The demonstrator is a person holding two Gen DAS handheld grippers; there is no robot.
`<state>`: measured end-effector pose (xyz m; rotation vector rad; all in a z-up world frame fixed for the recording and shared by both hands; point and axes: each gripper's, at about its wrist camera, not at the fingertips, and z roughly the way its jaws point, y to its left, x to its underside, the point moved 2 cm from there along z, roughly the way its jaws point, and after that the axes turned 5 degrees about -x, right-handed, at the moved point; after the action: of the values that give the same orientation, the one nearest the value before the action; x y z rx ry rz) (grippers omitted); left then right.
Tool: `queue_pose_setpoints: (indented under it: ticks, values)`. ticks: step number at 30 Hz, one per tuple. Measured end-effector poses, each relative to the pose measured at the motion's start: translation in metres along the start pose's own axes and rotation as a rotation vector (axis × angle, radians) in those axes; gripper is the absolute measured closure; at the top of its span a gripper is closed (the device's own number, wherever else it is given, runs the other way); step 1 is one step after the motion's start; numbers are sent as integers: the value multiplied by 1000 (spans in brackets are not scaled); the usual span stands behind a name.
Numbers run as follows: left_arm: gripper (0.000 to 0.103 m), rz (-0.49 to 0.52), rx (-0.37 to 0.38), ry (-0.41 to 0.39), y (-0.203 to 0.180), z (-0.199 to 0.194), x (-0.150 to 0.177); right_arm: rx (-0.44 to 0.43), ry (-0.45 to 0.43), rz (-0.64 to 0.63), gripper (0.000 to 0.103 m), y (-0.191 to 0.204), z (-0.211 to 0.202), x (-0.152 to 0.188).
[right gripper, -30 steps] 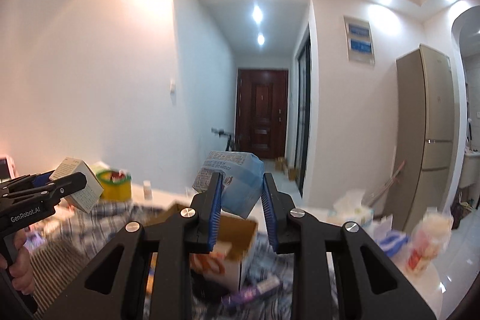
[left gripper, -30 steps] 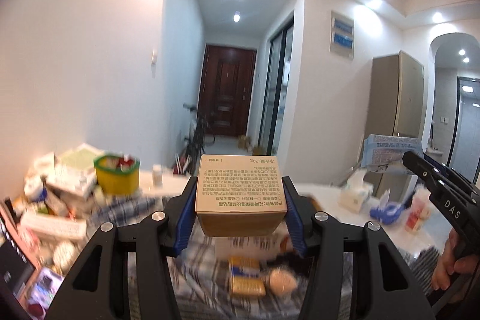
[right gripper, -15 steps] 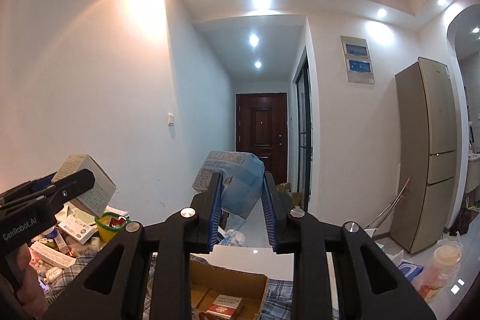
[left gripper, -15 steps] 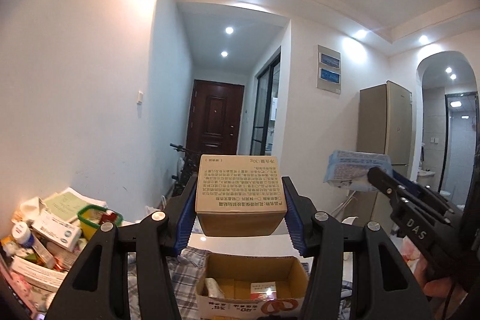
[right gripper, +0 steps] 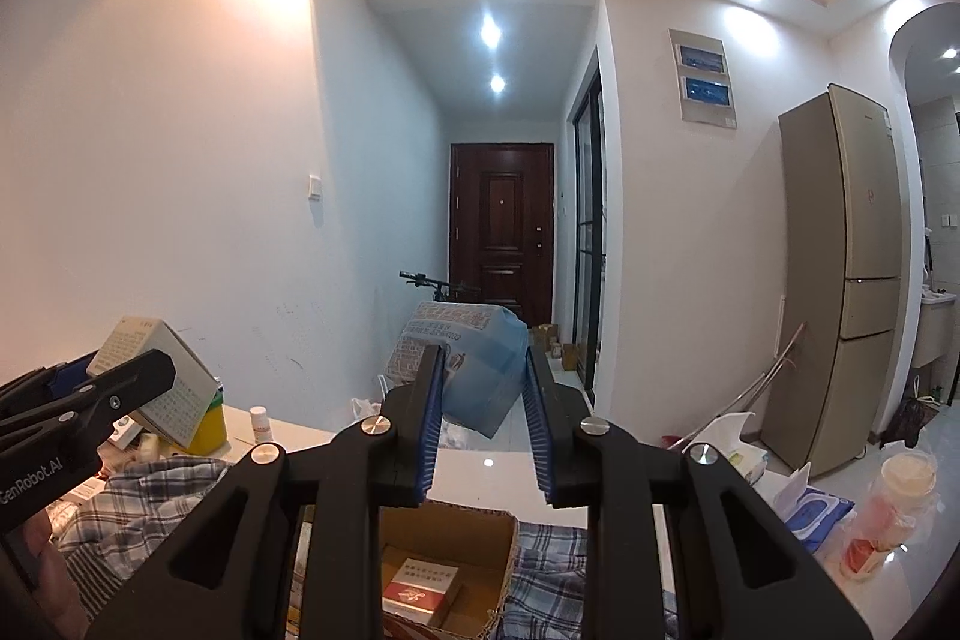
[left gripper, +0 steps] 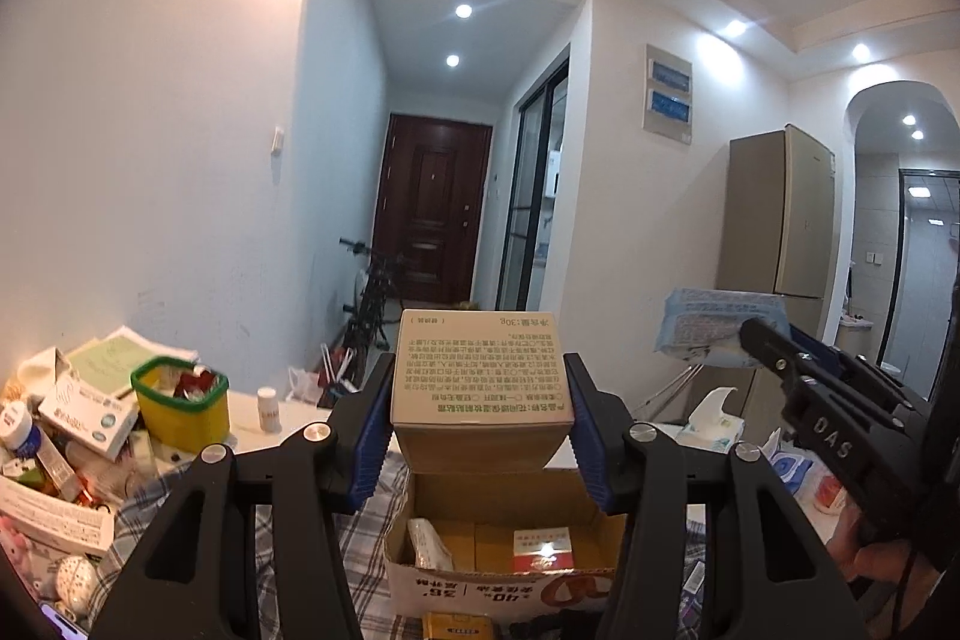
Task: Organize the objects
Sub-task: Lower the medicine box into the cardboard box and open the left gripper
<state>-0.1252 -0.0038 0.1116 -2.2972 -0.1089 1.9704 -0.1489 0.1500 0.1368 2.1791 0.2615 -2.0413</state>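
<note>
My left gripper [left gripper: 478,421] is shut on a tan carton with printed text [left gripper: 477,376], held in the air above an open cardboard box [left gripper: 498,538] on the plaid-covered table. That box holds a red-and-white pack [left gripper: 542,550] and a white packet. My right gripper [right gripper: 485,409] is shut on a soft blue plastic packet [right gripper: 465,358], also raised over the cardboard box [right gripper: 447,568]. Each gripper shows in the other's view: the right one [left gripper: 750,334] at the right edge, the left one [right gripper: 150,370] at the left edge.
A heap of medicine boxes and a yellow-green tub [left gripper: 180,400] crowd the table's left. A small white bottle [left gripper: 268,409] stands behind. Tissues [left gripper: 714,418] and wipes lie at the right, a cup [right gripper: 906,478] further right. A fridge [right gripper: 840,280] and a hallway lie beyond.
Both grippers have moved across the table with their loads still held. The open cardboard box now lies directly beneath them, and the left heap sits closer.
</note>
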Motion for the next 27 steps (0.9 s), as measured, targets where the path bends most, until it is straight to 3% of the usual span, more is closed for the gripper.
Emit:
queue_pose_setpoints:
  ticks: [7, 15, 27]
  values:
    - [48, -5, 20, 91, 5, 29, 15, -7, 45, 7, 78, -6, 12, 8]
    - [48, -2, 56, 278, 5, 80, 54, -9, 122, 5, 78, -11, 32, 25]
    - [48, 23, -2, 364, 4, 113, 83, -16, 222, 26, 78, -28, 57, 44]
